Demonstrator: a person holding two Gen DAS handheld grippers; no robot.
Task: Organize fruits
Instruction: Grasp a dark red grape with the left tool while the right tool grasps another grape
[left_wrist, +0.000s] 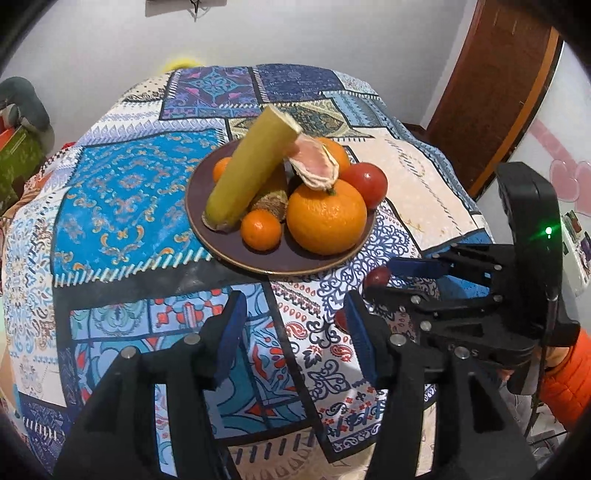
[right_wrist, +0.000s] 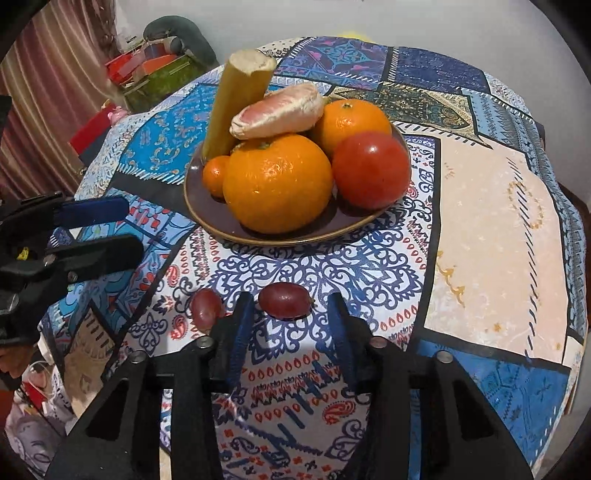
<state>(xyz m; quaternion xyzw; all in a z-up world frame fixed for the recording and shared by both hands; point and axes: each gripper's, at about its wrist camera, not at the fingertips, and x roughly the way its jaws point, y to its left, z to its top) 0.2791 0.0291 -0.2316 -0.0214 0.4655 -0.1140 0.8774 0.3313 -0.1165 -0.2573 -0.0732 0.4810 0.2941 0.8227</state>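
A brown plate (left_wrist: 258, 266) (right_wrist: 295, 240) holds a large orange (left_wrist: 327, 218) (right_wrist: 277, 182), a tomato (left_wrist: 367, 182) (right_wrist: 371, 170), a yellow-green stalk (left_wrist: 251, 173) (right_wrist: 236, 103), a pink pomelo segment (left_wrist: 314, 166) (right_wrist: 277, 110) and small mandarins. A red grape (right_wrist: 286, 304) (left_wrist: 377, 277) lies on the cloth between the fingertips of my right gripper (right_wrist: 290, 299) (left_wrist: 378, 280), whose pads stand just clear of it. A second grape (right_wrist: 205, 308) (left_wrist: 341, 319) lies just left of it. My left gripper (left_wrist: 295, 302) (right_wrist: 129, 225) is open and empty, hovering over the cloth in front of the plate.
A patchwork tablecloth (left_wrist: 129, 221) covers the round table. Boxes and clutter (right_wrist: 147, 70) sit beyond its far left edge; a wooden door (left_wrist: 491, 92) stands at the right. An orange sleeve (left_wrist: 565, 384) shows behind the right gripper.
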